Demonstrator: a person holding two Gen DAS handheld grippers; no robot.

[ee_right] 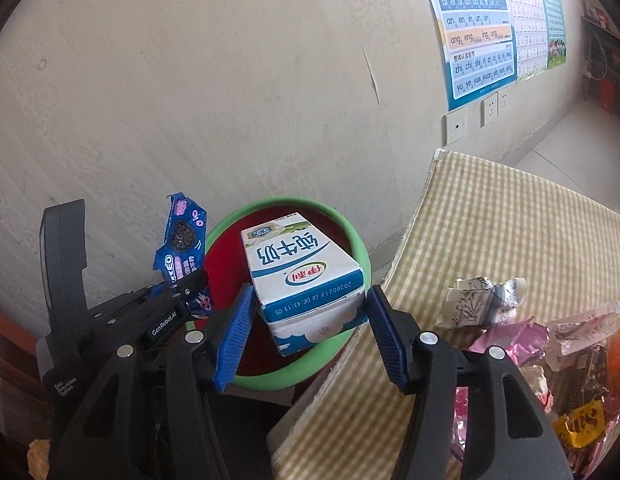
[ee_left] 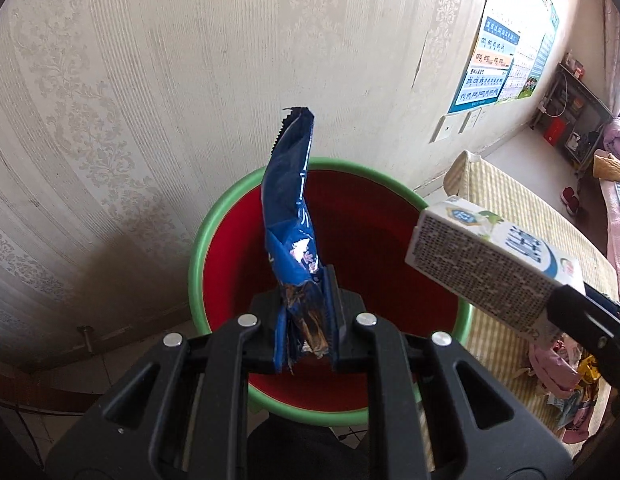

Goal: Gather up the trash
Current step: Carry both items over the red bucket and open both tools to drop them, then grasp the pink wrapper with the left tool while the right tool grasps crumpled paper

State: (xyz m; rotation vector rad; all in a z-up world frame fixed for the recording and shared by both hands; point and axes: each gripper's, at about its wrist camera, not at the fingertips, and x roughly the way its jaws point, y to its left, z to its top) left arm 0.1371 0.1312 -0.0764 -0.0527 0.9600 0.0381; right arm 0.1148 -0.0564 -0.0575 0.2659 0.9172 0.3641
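Left gripper (ee_left: 307,322), black-framed with two dark pads, is pinching the lower end of a crumpled blue foil biscuit wrapper (ee_left: 295,236), jaws pressed nearly together on it; the wrapper is standing upright above the pads, its torn serrated top leaning slightly left, and is hanging over the mouth of a round red plastic bin with a green rim (ee_left: 197,248). Right gripper (ee_right: 310,332), black with ribbed blue pads, is clamping a white-and-blue rectangular milk carton (ee_right: 301,276) by its two narrow sides, jaws standing about half spread around it; the carton is tilting forward and, in the right wrist view, is sitting over the bin's opening, while in the left wrist view it is appearing at the bin's right edge. Bin is standing against a pale patterned wallpapered wall (ee_left: 149,80). Beside it on the right, a table under a yellow-and-white checked cloth (ee_right: 510,232) is carrying more rubbish: a crushed grey-printed carton (ee_right: 482,300) and a heap of pink and dark foil wrappers (ee_right: 550,356).
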